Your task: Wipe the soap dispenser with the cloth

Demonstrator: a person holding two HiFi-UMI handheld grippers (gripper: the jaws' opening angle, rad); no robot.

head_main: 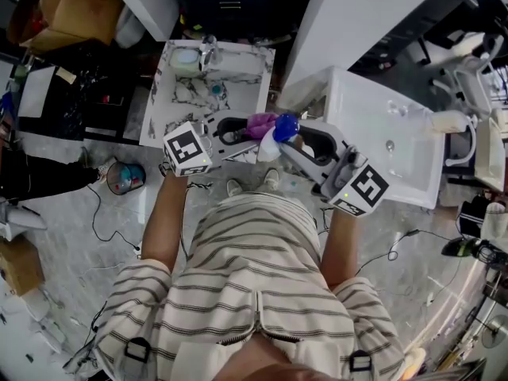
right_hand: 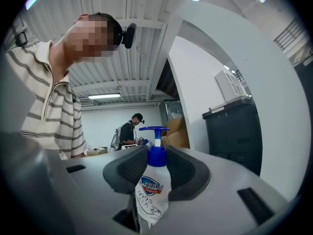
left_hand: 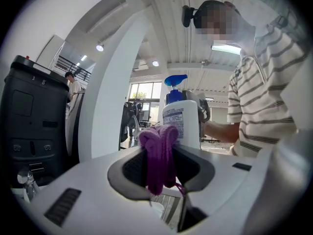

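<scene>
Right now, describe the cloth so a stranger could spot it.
Find the person in the striped shirt, holding tongs out front. The left tongs pinch a bunched cloth beside the white soap dispenser; it alone is purple.

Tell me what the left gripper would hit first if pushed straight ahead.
Probably the soap dispenser, standing right behind the purple cloth clamped in the left gripper; the gap between them is hard to judge.
</scene>
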